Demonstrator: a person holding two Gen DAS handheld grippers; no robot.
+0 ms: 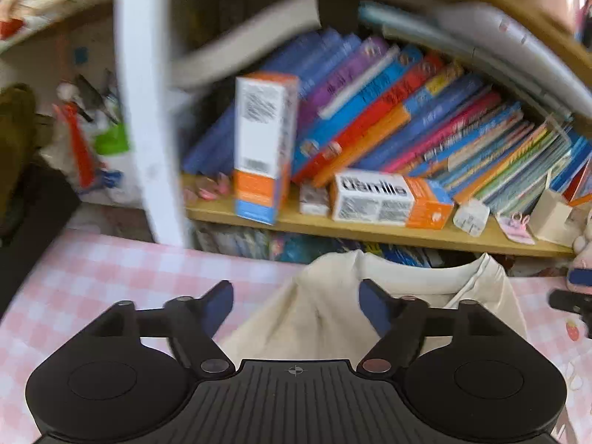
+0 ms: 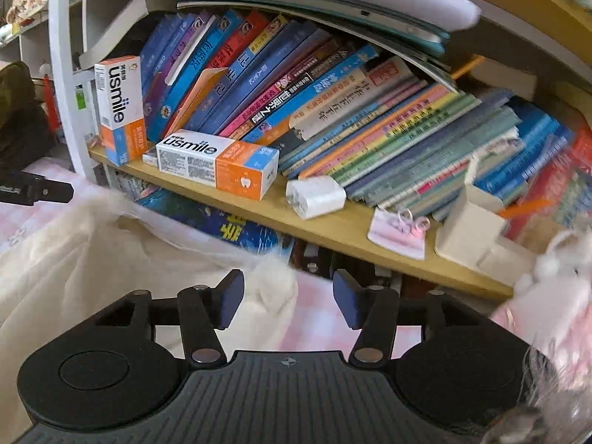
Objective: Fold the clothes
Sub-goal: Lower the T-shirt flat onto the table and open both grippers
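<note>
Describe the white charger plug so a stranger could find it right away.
Start at the wooden shelf below the row of leaning books. Just right of the usmile box lying flat, the charger plug lies on the bare wood. It is the only plain white, rounded block there, with no print.

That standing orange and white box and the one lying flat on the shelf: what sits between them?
In the left wrist view, a small pale packet sits on the wooden shelf between the upright box and the flat box.
</note>
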